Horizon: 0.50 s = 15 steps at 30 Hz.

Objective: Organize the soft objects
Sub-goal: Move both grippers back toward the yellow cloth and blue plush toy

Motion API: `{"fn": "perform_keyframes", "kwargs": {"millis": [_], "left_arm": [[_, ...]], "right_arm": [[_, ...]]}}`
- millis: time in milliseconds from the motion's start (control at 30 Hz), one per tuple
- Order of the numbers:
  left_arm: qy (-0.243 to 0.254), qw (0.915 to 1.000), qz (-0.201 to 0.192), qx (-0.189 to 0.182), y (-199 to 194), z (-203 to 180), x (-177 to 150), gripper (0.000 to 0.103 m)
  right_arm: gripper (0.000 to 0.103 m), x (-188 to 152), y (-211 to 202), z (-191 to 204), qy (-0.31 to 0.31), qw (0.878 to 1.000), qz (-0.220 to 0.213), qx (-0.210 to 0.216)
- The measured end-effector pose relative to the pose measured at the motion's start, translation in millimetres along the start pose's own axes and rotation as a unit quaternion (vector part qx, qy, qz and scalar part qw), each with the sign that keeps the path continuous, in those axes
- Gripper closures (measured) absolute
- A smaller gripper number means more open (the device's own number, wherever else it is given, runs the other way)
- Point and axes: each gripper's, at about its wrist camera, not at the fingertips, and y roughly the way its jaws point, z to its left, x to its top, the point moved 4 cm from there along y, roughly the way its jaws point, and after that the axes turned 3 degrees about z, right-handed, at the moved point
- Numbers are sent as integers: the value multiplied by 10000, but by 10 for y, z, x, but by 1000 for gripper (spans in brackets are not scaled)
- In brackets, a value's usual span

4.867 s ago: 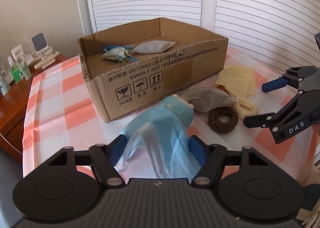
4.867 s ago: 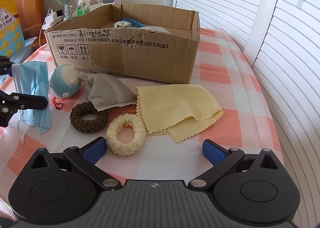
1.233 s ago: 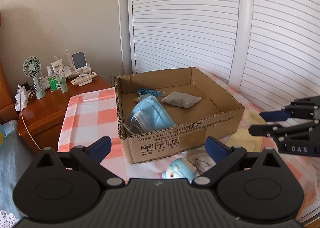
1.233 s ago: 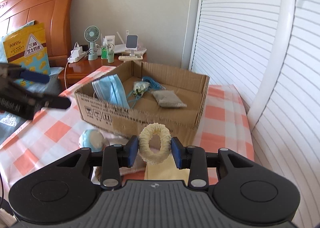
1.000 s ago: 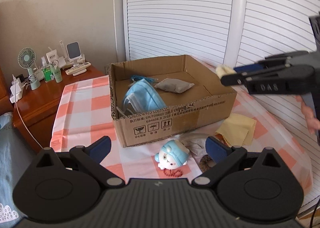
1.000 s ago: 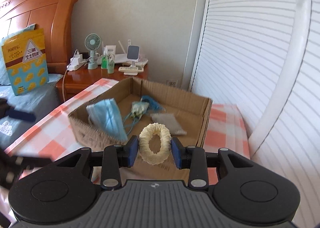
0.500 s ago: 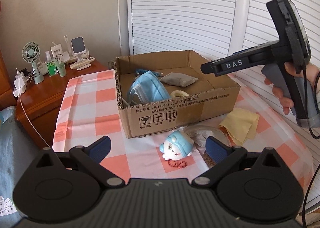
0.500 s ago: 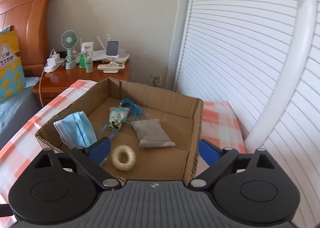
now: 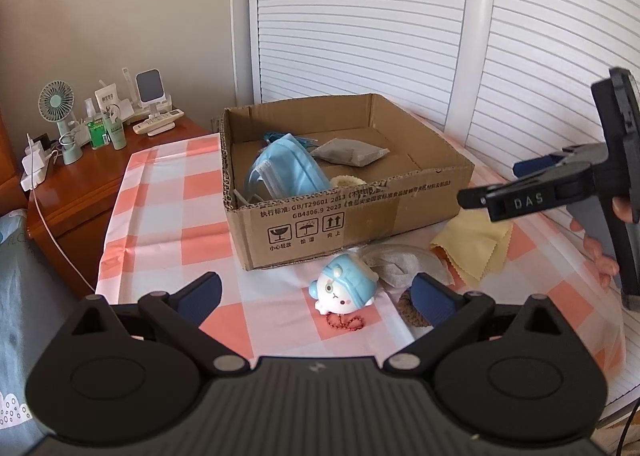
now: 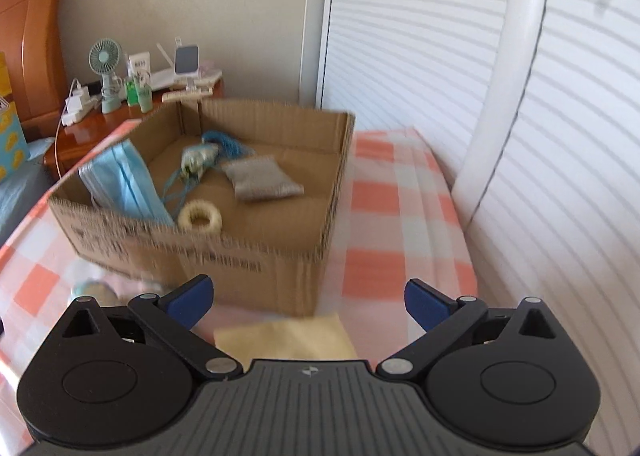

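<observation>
Right gripper point(image 10: 307, 298), jaws spread wide and empty, hung above the yellow cloth point(image 10: 286, 338) before the cardboard box point(image 10: 256, 256) holding the cream scrunchie point(image 10: 200, 216); left gripper point(image 9: 316, 292) likewise gaped empty; judged between placements, next grasp needing descent onto the cloth.

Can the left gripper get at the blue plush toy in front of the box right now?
Probably yes: the left gripper is open, and the plush toy lies uncovered between its fingertips' line of approach.

left wrist: faces box point(image 9: 348, 212) front | right wrist: nearer corner (both share box interior)
</observation>
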Motion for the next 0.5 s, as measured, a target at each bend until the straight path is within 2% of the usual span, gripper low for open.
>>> {"fn": "perform_keyframes", "kwargs": {"millis": [233,400,500], "left_arm": [[-30,9999,143,-28,69,0,-41,2],[-11,9996,278,-74,156,-38,-75,2],[20,9993,365,-89,205,-59,-102,2]], "right_arm": [[0,-468,41,23,-97,9991,412,-19],[0,-686,66,112,-327,9971,663,155],[0,-764,134,156,-447,9963,731,79]]}}
